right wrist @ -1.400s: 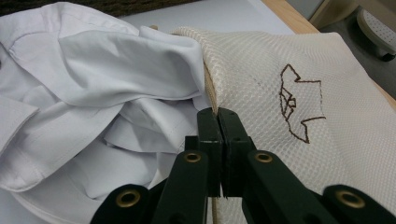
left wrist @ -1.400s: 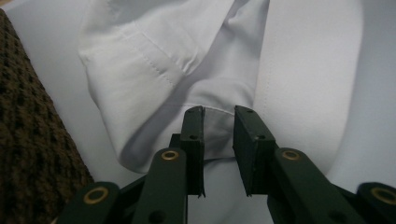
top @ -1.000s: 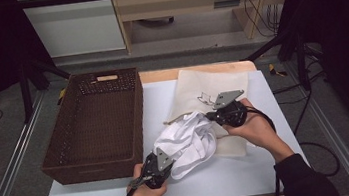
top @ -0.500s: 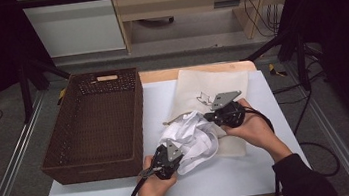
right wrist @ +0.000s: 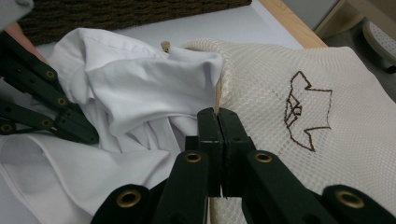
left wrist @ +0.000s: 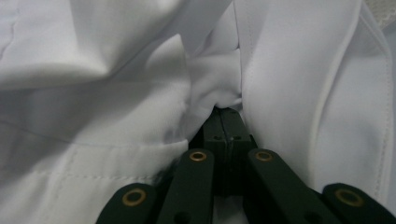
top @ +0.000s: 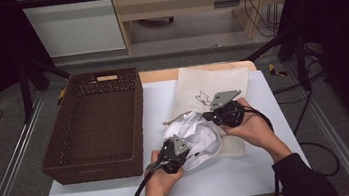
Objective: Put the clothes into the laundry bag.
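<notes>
**Two claws stuffing a white shirt into a mesh bag**

The left claw (left wrist: 227,114) is pressed together on a fold of the white shirt (left wrist: 116,70); in the left gripper view cloth bunches tightly around its tips, so the pinch gives it a firm hold for pushing the garment along. In the high view this claw (top: 181,150) sits at the near side of the crumpled shirt (top: 198,134), aimed toward the bag, which suits feeding cloth forward rather than lifting it.

The right claw (right wrist: 218,116) is likewise pressed together, pinching the tan-edged rim of the mesh bag (right wrist: 299,84). Holding the rim probably serves to keep the mouth raised and steady, since loose netting would otherwise collapse or slide away under the push. In the high view the right claw (top: 215,114) stands at the far side of the shirt, at the bag's opening, with the bag (top: 213,83) lying flat on the bench (top: 281,165) beyond it.

The shirt lies mostly outside the bag, heaped on the bench between the two claws, with one fold just at the rim; the stuffing appears barely begun. A brown wicker basket (top: 95,123) stands to the left, apart from the shirt.
</notes>
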`<state>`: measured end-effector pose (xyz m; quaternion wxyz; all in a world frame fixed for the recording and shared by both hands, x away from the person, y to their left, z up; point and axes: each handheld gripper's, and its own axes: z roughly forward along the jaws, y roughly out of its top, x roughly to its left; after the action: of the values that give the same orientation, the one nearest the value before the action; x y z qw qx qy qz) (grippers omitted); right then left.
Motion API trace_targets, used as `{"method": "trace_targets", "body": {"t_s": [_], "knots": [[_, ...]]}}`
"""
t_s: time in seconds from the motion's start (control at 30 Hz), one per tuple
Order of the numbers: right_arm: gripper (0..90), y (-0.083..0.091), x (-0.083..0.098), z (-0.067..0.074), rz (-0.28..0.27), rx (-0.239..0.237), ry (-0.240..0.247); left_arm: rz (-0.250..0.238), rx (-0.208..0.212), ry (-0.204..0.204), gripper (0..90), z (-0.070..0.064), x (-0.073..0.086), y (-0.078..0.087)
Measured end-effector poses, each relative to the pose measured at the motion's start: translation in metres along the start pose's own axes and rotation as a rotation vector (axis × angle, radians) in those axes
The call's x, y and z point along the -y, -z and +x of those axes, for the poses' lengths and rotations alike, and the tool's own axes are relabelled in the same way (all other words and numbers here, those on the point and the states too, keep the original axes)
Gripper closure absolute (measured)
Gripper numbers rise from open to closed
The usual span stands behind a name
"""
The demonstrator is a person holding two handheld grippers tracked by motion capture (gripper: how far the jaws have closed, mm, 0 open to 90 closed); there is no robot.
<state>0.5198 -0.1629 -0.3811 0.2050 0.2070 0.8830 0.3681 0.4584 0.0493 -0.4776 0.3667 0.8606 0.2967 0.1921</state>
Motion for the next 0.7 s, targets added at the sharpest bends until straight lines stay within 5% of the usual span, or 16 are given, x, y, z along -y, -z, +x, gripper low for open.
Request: {"method": "trace_targets", "body": {"t_s": [0.33,0.53,0.7], "knots": [[89.2,0.001,-0.006,0.005,0.001,-0.017,0.025,-0.031,0.001,0.024,90.0,0.002,-0.008,-0.013],[89.2,0.001,-0.004,0.004,0.009,-0.014,0.019,-0.026,-0.007,-0.008,90.0,0.000,-0.014,-0.017],[89.2,0.000,-0.003,0.004,0.017,-0.019,0.017,-0.036,-0.005,0.002,90.0,-0.001,-0.018,-0.022]]}}
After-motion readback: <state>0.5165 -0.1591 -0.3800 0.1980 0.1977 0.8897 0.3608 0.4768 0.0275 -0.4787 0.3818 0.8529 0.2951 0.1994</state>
